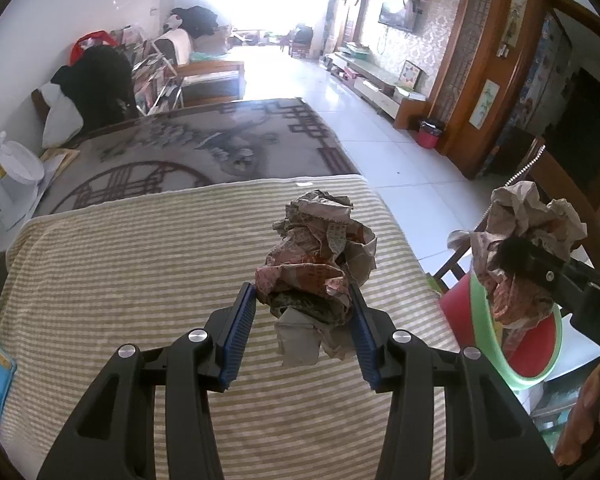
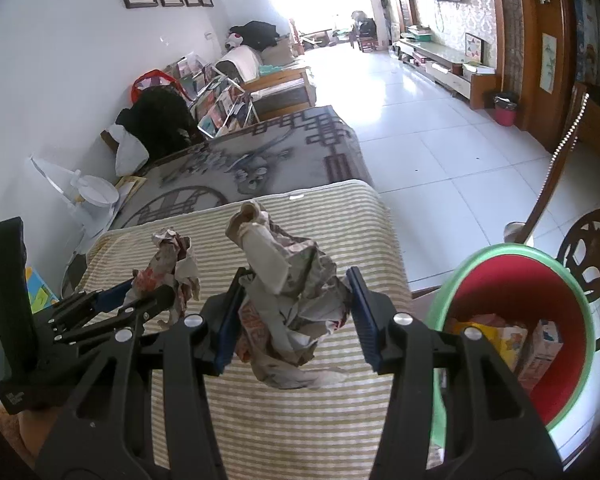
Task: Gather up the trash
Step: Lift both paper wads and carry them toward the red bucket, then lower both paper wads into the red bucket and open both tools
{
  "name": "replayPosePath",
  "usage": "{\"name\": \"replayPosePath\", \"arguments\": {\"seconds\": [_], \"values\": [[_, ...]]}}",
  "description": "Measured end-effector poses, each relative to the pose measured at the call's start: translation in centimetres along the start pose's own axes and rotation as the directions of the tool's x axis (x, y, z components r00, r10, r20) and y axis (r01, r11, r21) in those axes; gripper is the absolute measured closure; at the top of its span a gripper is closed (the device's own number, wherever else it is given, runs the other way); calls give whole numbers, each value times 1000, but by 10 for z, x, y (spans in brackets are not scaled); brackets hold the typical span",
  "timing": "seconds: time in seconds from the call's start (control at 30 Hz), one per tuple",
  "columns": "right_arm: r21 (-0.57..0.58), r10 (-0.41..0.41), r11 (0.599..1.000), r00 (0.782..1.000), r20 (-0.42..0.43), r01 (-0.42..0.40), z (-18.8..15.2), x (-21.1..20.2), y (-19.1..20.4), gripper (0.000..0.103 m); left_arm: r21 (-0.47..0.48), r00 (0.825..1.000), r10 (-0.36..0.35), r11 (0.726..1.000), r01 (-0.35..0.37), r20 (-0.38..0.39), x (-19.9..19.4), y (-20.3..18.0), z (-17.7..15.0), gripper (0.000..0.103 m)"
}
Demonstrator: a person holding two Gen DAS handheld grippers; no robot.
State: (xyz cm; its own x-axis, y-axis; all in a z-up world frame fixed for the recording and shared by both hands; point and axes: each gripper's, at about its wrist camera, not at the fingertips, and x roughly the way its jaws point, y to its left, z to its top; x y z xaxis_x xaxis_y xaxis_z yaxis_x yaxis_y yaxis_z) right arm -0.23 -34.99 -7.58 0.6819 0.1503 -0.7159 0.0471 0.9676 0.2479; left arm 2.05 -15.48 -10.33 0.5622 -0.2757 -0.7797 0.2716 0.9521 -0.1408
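While both grippers hang above the striped cloth, the left gripper clamps one crumpled newspaper wad and the right gripper another, beside the red bin. Light, springy paper; squeeze its dense middle.

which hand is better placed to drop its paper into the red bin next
Right. The right claw and its crumpled paper sit next to the red bin; the left claw holds its wad farther away over the striped cloth.
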Motion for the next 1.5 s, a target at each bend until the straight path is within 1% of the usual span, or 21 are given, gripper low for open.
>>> {"name": "replayPosePath", "arguments": {"seconds": [0.3, 0.6, 0.87, 1.1, 1.3, 1.5], "values": [[44, -24, 999, 1000, 12, 23, -3, -16, -44, 55, 39, 1000, -22, 999, 22, 0, 4, -45, 2, 59], [79, -41, 996, 999, 26, 39, -7, -29, -79, 55, 81, 999, -40, 996, 40, -2, 5, -89, 3, 59], [124, -81, 989, 996, 47, 74, -11, -48, -119, 55, 129, 997, -71, 989, 71, -8, 10, -132, 5, 59], [177, -133, 977, 990, 48, 122, -20, -64, -157, 55, 176, 993, -112, 977, 117, -36, 22, -172, 5, 59], [234, -184, 957, 982, 44, 169, -29, -79, -189, 55, 211, 986, -151, 964, 162, -68, 31, -203, 5, 59], [281, -224, 938, 974, 35, 205, -37, -86, -214, 55, 240, 980, -170, 952, 190, -100, 40, -224, 2, 59]]}}
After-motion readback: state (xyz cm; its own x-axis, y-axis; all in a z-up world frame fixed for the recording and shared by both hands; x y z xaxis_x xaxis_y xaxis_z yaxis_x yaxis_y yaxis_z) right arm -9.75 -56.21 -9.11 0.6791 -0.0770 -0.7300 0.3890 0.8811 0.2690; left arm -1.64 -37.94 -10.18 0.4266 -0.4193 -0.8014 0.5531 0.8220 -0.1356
